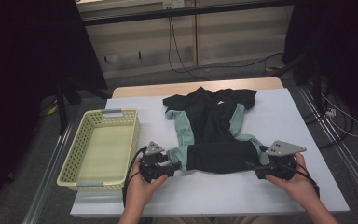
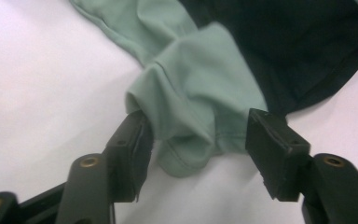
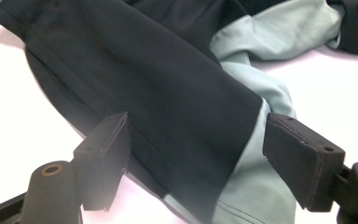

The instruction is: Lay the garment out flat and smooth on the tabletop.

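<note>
While both tools [image 1: 176,164] [image 1: 256,167] gape, shirt [image 1: 212,126] between, basket [image 1: 103,148] beside.

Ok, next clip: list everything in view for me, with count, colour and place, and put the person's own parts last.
garment: one, black with pale green panels, spread on the middle of the table, near end folded over
basket: one, pale yellow plastic, grey handles, at the table's left edge, nothing in it
table: one, white top with a wooden far edge
cables: several, dark, on the floor beyond the table
left gripper: one, black, open, jaws around the garment's green near-left corner
right gripper: one, black, open, jaws around the garment's near-right edge
hands: two, each holding a gripper at the near edge
</note>
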`<state>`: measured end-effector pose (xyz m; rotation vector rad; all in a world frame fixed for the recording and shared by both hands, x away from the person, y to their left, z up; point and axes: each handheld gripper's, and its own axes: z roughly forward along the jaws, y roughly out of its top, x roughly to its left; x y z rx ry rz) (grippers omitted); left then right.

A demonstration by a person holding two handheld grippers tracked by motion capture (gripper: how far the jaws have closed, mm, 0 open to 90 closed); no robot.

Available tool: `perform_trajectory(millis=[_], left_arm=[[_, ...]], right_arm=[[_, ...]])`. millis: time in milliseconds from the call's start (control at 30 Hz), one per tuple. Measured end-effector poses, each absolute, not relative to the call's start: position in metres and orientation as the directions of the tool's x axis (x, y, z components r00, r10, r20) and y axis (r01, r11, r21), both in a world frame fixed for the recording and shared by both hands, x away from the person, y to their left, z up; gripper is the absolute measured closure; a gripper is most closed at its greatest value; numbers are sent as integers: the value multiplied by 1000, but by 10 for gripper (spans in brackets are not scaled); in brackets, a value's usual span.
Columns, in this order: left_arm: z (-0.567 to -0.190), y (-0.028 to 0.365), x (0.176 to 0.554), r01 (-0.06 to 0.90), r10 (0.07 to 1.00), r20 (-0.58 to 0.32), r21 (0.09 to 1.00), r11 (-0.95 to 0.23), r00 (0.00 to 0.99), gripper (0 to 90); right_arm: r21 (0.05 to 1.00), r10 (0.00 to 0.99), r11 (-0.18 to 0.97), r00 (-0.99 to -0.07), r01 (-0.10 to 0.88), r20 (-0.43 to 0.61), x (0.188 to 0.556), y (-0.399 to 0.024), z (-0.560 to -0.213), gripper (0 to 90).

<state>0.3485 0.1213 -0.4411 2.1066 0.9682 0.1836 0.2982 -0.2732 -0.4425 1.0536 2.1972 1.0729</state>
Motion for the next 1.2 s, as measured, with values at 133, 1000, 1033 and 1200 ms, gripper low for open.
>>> perform_trajectory(millis=[133,1000,1033,1200], left_arm=[[-443,122,350,581,693,-190,716,-387,695,607],[-406,143,353,611,716,-246,730,-307,654,827],[-406,144,353,614,719,-248,728,-304,650,828],[-405,142,353,616,714,-251,725,-309,654,830]], right_arm=[[804,820,395,-565,445,-91,301,-282,-444,233],[763,867,341,-497,550,-29,312,-312,-455,454],[757,865,334,-501,561,-10,313,-311,-456,463],[737,850,329,-526,591,43,312,-304,-459,561]])
